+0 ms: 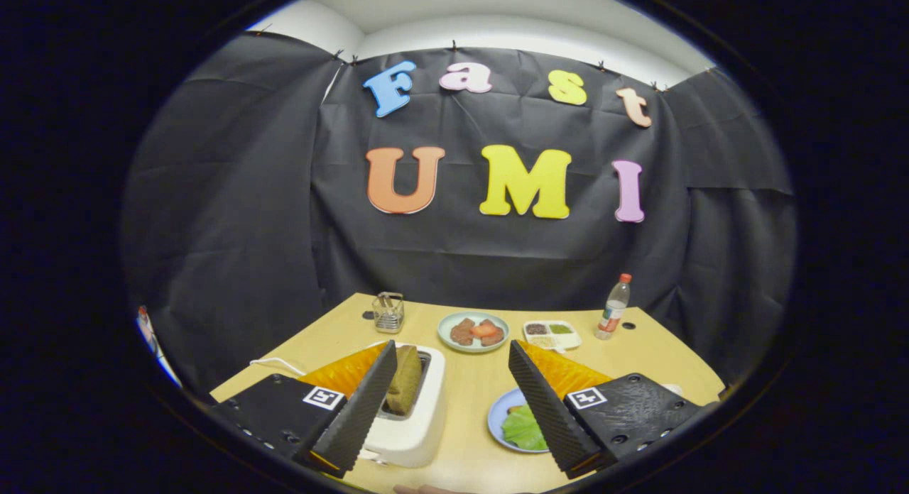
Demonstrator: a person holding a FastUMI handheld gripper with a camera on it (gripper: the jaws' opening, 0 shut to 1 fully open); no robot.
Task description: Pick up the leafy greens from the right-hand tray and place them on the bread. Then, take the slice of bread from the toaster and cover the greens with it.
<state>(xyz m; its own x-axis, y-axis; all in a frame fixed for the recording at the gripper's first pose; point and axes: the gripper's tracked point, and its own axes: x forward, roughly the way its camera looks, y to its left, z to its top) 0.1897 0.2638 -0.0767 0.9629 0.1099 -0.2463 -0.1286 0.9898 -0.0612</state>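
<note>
Our claw hangs released above the tabletop; the greens lie on a blue plate beside its right finger (limp, light stuff), so we'd pinch the leaf's edge gently.

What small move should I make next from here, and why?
Probably swing left and down toward the toaster. The leafy greens already lie on the blue plate, the bread slice still stands in the slot beside the left finger, and the gripper is open, holding nothing.
</note>
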